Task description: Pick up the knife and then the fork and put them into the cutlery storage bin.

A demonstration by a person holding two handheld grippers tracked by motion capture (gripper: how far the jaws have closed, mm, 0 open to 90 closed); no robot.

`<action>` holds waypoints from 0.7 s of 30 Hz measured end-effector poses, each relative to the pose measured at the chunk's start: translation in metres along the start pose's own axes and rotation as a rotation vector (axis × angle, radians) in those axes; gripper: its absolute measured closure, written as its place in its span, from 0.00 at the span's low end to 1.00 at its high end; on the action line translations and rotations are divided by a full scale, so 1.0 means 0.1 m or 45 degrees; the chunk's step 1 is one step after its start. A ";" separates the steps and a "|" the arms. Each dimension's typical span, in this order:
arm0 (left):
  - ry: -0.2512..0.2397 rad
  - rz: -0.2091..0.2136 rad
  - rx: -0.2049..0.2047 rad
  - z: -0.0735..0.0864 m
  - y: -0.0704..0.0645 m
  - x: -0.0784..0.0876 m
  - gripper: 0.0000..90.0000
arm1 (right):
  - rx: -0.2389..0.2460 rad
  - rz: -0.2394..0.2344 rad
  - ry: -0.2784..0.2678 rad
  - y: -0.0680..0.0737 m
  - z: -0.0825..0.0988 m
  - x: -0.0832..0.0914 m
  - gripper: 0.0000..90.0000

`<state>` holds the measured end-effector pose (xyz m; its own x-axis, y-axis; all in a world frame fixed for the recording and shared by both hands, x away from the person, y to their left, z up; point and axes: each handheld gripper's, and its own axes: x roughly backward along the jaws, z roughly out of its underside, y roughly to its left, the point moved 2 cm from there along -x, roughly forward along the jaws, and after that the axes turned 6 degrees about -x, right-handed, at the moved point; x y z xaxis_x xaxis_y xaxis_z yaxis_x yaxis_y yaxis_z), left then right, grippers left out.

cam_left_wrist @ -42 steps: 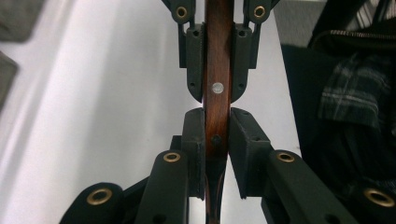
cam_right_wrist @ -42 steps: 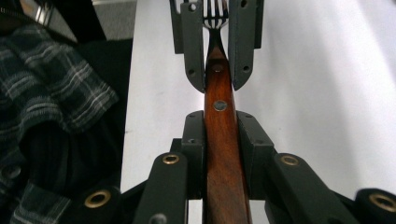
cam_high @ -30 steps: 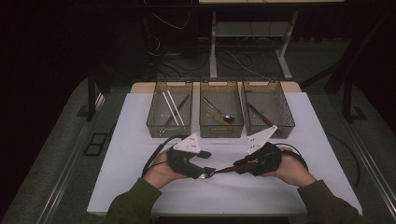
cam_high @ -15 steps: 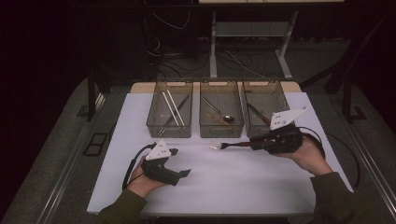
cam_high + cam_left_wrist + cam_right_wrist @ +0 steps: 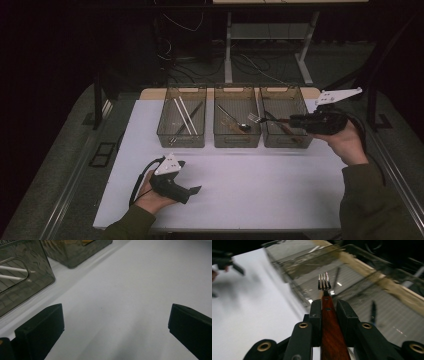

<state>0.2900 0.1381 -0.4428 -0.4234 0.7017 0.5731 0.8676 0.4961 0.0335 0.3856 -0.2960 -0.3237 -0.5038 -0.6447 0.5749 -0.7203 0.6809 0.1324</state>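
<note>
Fork (image 5: 324,285) with a wooden handle, clamped in the right gripper (image 5: 295,120) above the trays.

The fork sticks straight out of the right gripper along its jaws, long axis running toward 9 o'clock in the high view, tines hanging over the boundary between the middle tray (image 5: 236,142) and the right tray (image 5: 287,142); judging by that, the drop point lies just below and ahead of the tines. The right hand (image 5: 345,142) is by far the nearer one. The left gripper (image 5: 192,190) rests low on the white table (image 5: 260,180) at about 7 o'clock, jaws spread wide with nothing between them, having just been opening. The left tray (image 5: 181,140) holds pale sticks. No readable writing or brand anywhere.
</note>
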 end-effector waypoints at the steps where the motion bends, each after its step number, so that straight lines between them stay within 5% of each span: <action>1: 0.002 -0.002 0.005 0.00 0.00 0.00 0.00 | -0.019 0.033 -0.008 -0.04 -0.01 0.00 0.84; 12: 0.002 0.008 0.012 0.00 0.02 -0.01 0.00 | -0.204 0.261 -0.081 -0.47 -0.07 0.05 0.84; 21: 0.021 0.025 -0.002 0.01 0.00 -0.03 0.00 | -0.300 0.396 -0.024 -0.70 -0.02 -0.28 0.84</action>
<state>0.2914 0.1369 -0.4457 -0.4019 0.7026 0.5873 0.8760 0.4817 0.0233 0.4509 -0.3245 -0.3473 -0.6912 -0.4001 0.6019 -0.4038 0.9045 0.1375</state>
